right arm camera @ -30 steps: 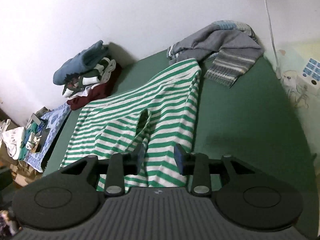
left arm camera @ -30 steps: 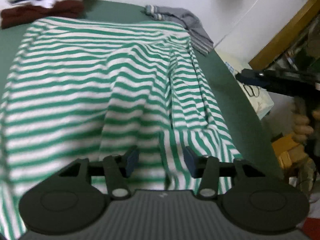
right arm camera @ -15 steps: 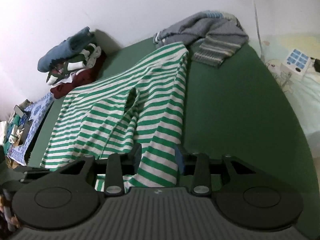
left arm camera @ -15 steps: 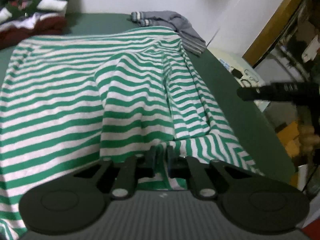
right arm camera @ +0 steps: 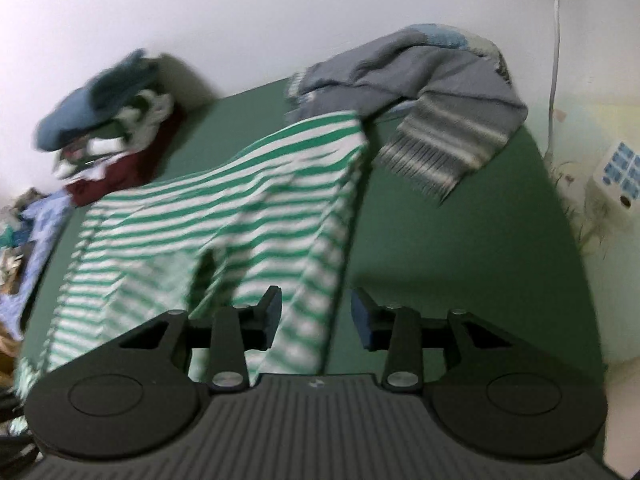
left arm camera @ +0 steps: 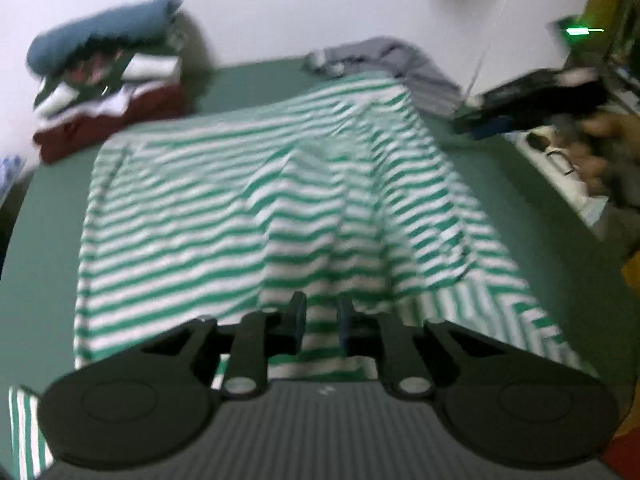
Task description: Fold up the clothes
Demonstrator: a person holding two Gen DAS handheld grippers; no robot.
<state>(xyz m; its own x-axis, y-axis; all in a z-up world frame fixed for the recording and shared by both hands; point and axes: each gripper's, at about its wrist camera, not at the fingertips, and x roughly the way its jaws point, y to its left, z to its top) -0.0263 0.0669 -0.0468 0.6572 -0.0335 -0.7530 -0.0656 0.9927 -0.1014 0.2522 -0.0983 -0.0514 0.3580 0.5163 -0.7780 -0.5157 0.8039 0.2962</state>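
Observation:
A green-and-white striped garment (left arm camera: 280, 200) lies spread on the green bed (left arm camera: 520, 208). My left gripper (left arm camera: 322, 316) sits at its near hem with a fold of striped cloth pinched between the pads. The cloth tents up toward the gripper, and the jaws are opening slightly. In the right wrist view the same garment (right arm camera: 240, 208) runs away to the left. My right gripper (right arm camera: 316, 316) hangs open above the garment's right edge; the left finger is over stripes, the right finger over bare bed. The right gripper (left arm camera: 532, 104) and the hand holding it also show at the far right of the left wrist view.
A stack of folded clothes (right arm camera: 108, 128) sits at the bed's far left corner by the wall. A grey fringed knit (right arm camera: 420, 92) lies at the far edge, touching the striped garment's top. Bare green bed (right arm camera: 440, 260) extends to the right. Clutter (right arm camera: 24, 232) lies off the left side.
My left gripper closed on the garment's near hem and rose, pulling the cloth into a tent. My right gripper swept across toward the garment's right edge and dropped lower, still open.

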